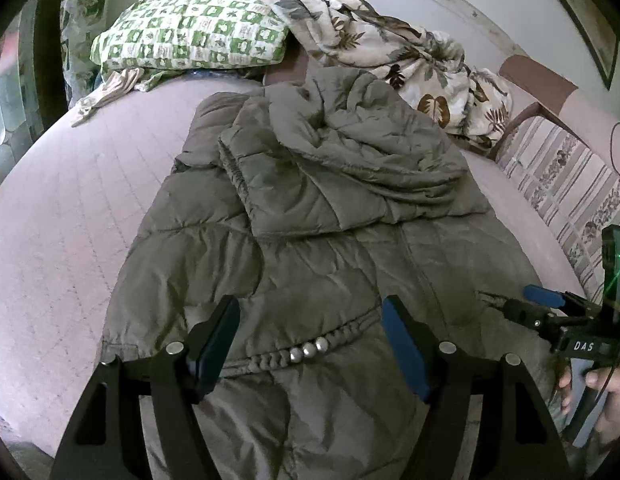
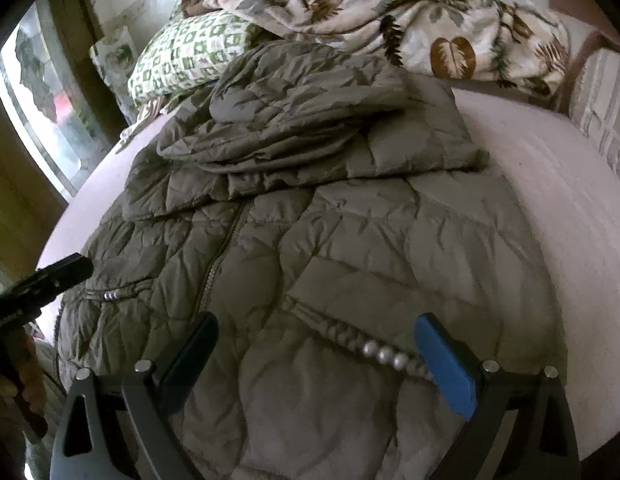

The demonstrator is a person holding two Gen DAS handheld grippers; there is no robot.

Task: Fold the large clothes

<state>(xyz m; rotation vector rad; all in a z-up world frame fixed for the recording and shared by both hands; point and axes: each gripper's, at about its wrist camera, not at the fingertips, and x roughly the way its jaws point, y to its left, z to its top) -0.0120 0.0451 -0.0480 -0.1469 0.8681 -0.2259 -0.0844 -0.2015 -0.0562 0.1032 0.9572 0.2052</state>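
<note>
Bed: pale pink quilted mattress cover (image 1: 61, 208); it carries everything here.
Far left clutter: green-and-white checked pillow (image 1: 189, 36) at the head of the bed, well apart from the work.
Garment: olive-grey quilted puffer jacket (image 1: 310, 248), laid lengthwise down the middle of the bed, hem end toward the cameras, front side up with the zip running up the centre.
Sleeves and hood: the upper part of the jacket looks bunched and turned in over the chest, a thick wad lying on the body panel. Which layer is sleeve and which hood, I cannot tell.
Waist detail: gathered drawcord with three silver beads (image 1: 308, 350) on the left side; a matching set (image 2: 384, 356) on the right side.
Left tool (image 1: 310, 344): jaws spread wide, nothing between them, over the left waist area near the beads. Touching the cloth or just above, cannot tell.
Right tool (image 2: 316, 360): jaws likewise spread wide and empty, over the right waist area.
Far right clutter: cream blanket with brown leaf print (image 1: 410, 60), heaped beyond the jacket's top, touching or just beside it.
Step in hand: my reading, the upper part is tucked in and the lengthwise fold of the body is not yet made.
Next move calls for: each tool nipping both layers at the hem corners, then an even lift toward the chest. Slick, puffy fabric; likely to slide or spring back.
</note>
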